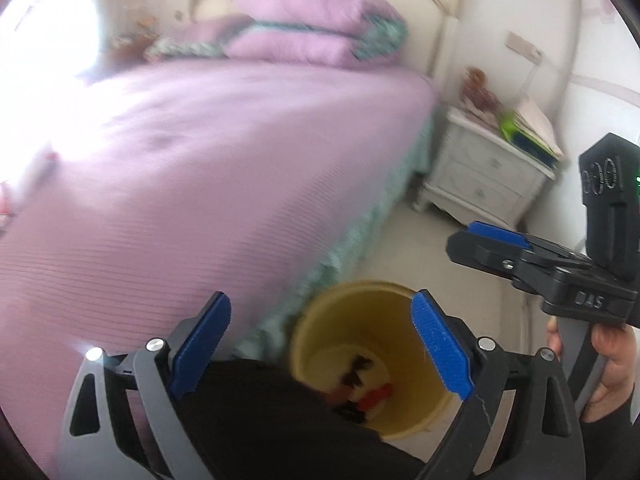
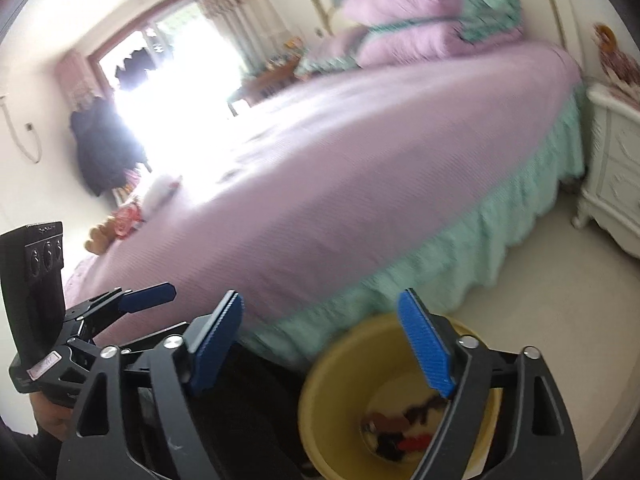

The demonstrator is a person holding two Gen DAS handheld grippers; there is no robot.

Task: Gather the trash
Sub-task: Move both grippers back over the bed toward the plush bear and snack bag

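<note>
A yellow bin (image 1: 344, 320) (image 2: 332, 384) stands on the floor beside the bed. Red and black scraps of trash (image 1: 372, 398) (image 2: 404, 436) lie at its bottom. My left gripper (image 1: 322, 344) hangs above the bin's near left rim, jaws wide open with nothing between them. My right gripper (image 2: 322, 344) is also wide open and empty, its right finger over the bin's mouth. Each gripper shows side-on in the other view: the right gripper (image 1: 464, 240) and the left gripper (image 2: 152, 298). A blurred red-pink item (image 2: 128, 216) and a white one (image 2: 160, 192) lie on the bed's far side.
A purple bed (image 1: 200, 180) (image 2: 360, 180) with a green skirt fills the left and centre. A white nightstand (image 1: 480, 176) (image 2: 616, 184) stands past the bin. A dark-clothed leg (image 1: 260, 420) is below the left gripper. A brown toy bear (image 2: 98, 238) sits on the bed.
</note>
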